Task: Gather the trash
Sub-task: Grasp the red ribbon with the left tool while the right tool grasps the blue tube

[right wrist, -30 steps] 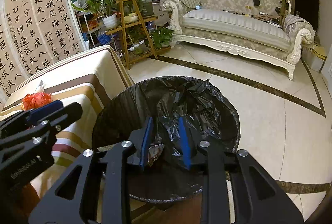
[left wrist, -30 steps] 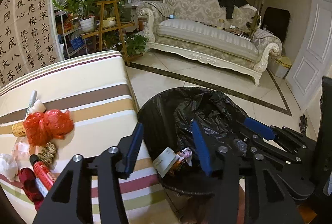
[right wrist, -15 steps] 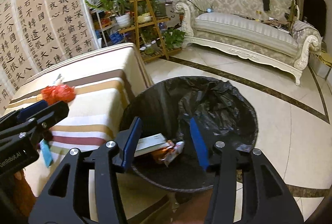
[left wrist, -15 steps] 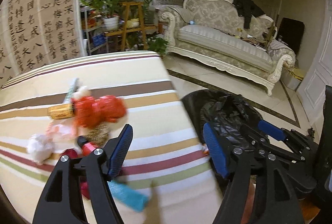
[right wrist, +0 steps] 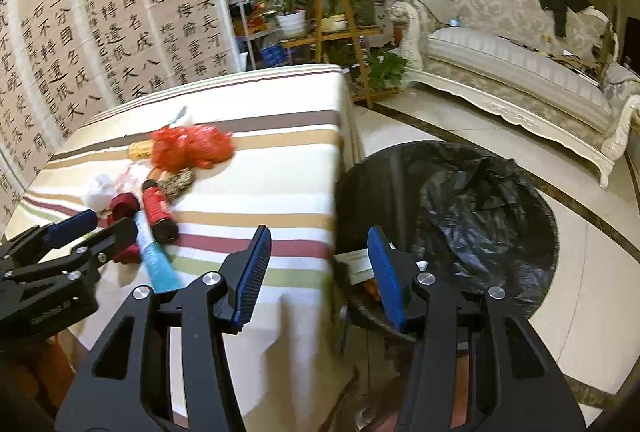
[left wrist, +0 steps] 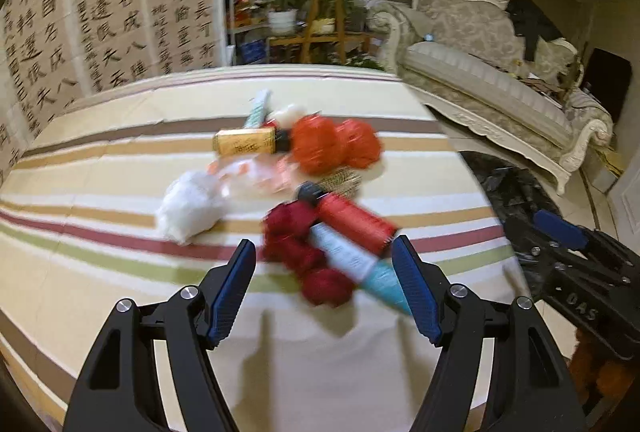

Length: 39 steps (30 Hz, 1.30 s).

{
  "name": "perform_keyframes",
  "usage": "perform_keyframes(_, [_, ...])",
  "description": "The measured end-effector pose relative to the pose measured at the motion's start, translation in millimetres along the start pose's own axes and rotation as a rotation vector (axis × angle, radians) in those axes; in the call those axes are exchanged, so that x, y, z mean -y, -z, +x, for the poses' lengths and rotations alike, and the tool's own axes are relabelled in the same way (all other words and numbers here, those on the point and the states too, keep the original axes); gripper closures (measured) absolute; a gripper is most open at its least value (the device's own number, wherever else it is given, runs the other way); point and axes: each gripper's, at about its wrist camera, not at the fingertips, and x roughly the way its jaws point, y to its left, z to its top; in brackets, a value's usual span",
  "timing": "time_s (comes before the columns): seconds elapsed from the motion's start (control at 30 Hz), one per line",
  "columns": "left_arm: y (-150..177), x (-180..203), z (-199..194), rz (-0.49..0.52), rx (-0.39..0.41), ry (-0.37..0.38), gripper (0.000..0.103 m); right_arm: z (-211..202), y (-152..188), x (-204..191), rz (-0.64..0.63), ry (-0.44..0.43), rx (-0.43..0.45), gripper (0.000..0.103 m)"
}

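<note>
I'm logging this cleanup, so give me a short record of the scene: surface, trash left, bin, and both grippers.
surface: striped tablecloth
trash left: orange bag, white wad, red tube, teal tube, dark red wrapper
bin: black-lined bin on the floor beside the table, some trash inside
left gripper: open, empty, facing the pile
right gripper: open, empty, at the table edge

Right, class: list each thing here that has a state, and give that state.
Left gripper: open, empty.
Right gripper: open, empty.
Black-lined round trash bin: open, some litter inside.
Red cylindrical bottle: lying down, black cap on.
White-and-teal tube: lying flat.
White crumpled tissue: wadded.
</note>
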Motion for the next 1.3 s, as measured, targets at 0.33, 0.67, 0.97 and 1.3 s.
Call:
perform_keyframes(0.33, [2, -25, 13, -0.089, -0.088, 0.028, 0.040, 4, 0, -23, -0.040, -0.019, -0.018, 0.054])
perform_keyframes(0.67, [8, -20, 8, -0.026, -0.089, 0.113, 0.080, 3, 0, -37, -0.064, -0.038, -0.029, 0.054])
perform_keyframes(0.97, [12, -36, -6, -0.030, -0.083, 0.087, 0.080, 6, 3, -64, -0.116, -0.092, -0.055, 0.054])
perform_keyframes(1.3, [20, -55, -14, -0.033, -0.089, 0.069, 0.080, 16, 9, -100, -0.202, -0.118, -0.111, 0.054])
